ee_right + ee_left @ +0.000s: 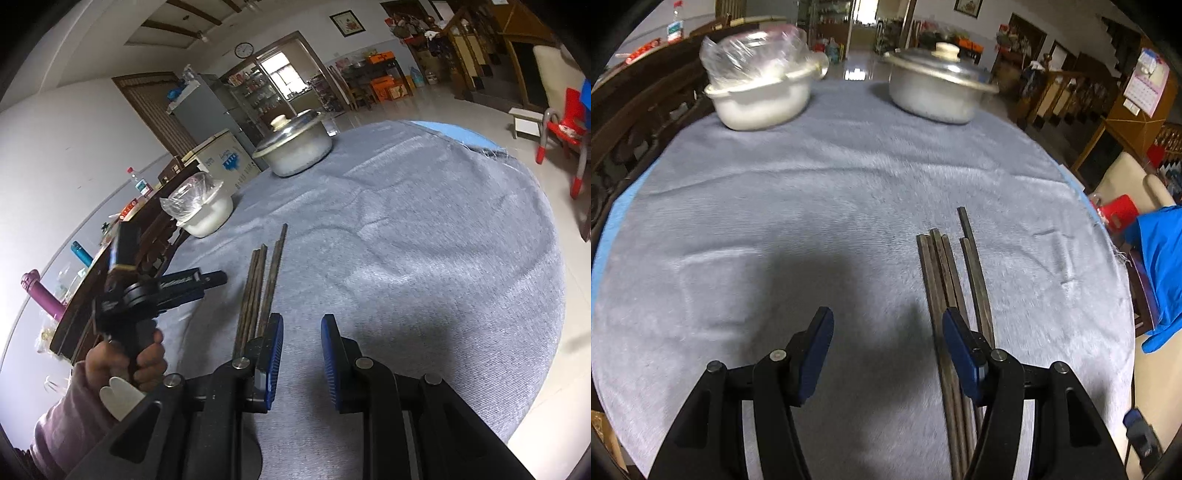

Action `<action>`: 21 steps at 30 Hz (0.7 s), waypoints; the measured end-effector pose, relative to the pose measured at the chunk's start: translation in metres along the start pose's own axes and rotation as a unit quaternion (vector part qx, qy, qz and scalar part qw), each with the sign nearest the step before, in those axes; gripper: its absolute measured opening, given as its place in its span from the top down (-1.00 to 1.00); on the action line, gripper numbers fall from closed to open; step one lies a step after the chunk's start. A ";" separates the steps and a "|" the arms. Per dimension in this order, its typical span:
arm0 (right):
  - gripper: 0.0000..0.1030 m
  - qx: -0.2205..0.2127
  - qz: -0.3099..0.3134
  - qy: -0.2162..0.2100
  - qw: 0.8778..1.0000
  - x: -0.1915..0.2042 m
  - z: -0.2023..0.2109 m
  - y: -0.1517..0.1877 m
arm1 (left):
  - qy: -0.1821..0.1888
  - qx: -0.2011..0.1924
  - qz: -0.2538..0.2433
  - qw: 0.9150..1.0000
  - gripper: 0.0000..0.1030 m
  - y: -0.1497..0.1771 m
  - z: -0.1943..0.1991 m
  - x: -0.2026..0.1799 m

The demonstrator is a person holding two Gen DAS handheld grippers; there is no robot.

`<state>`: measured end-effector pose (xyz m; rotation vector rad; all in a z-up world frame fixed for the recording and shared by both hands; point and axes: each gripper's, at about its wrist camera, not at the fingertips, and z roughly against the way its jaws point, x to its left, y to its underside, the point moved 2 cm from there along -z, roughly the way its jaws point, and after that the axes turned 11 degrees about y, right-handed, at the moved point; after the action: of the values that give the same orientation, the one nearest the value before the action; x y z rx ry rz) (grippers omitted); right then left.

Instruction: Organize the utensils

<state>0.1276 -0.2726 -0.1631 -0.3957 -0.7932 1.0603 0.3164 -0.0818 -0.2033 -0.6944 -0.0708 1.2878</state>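
Observation:
Several dark wooden chopsticks [955, 280] lie side by side on the grey cloth, pointing away from me. My left gripper [886, 325] is open and empty; its right finger [960, 350] hangs over the chopsticks' near part. In the right wrist view the chopsticks [260, 284] lie just left of my right gripper [302, 334], which is open and empty above the cloth. The left gripper [192, 282] shows there too, held in a hand at the left.
A white bowl covered with plastic film [757, 92] and a lidded metal pot [938, 85] stand at the table's far side. The round table's cloth [812, 206] ends near a blue garment [1163, 266] at the right. Dark wooden furniture [635, 110] stands left.

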 end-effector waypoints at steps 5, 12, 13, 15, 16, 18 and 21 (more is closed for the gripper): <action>0.55 -0.005 -0.005 0.004 1.000 -0.007 0.000 -0.004 | -0.017 0.017 -0.009 1.000 -0.21 -0.008 -0.022 -0.005; 0.55 0.004 -0.023 0.009 1.000 -0.021 -0.008 -0.007 | -0.029 0.023 -0.025 0.999 -0.24 -0.011 -0.035 -0.007; 0.55 0.005 -0.025 0.010 1.000 -0.023 -0.009 -0.007 | -0.028 0.023 -0.026 0.999 -0.25 -0.011 -0.034 -0.006; 0.55 0.005 -0.027 0.011 1.000 -0.025 -0.011 -0.009 | -0.028 0.023 -0.029 0.999 -0.29 -0.012 -0.035 -0.005; 0.55 0.006 -0.027 0.011 1.000 -0.025 -0.012 -0.009 | -0.030 0.022 -0.031 0.999 -0.32 -0.012 -0.035 -0.005; 0.55 0.008 -0.029 0.009 0.999 -0.025 -0.015 -0.009 | -0.034 0.024 -0.033 0.999 -0.37 -0.013 -0.034 -0.003; 0.55 0.010 -0.022 0.010 1.000 -0.023 -0.020 -0.011 | -0.037 0.022 -0.034 0.998 -0.38 -0.012 -0.031 0.003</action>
<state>0.1431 -0.2961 -0.1782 -0.3700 -0.7696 1.0217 0.3408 -0.0938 -0.2227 -0.6007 -0.1248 1.2469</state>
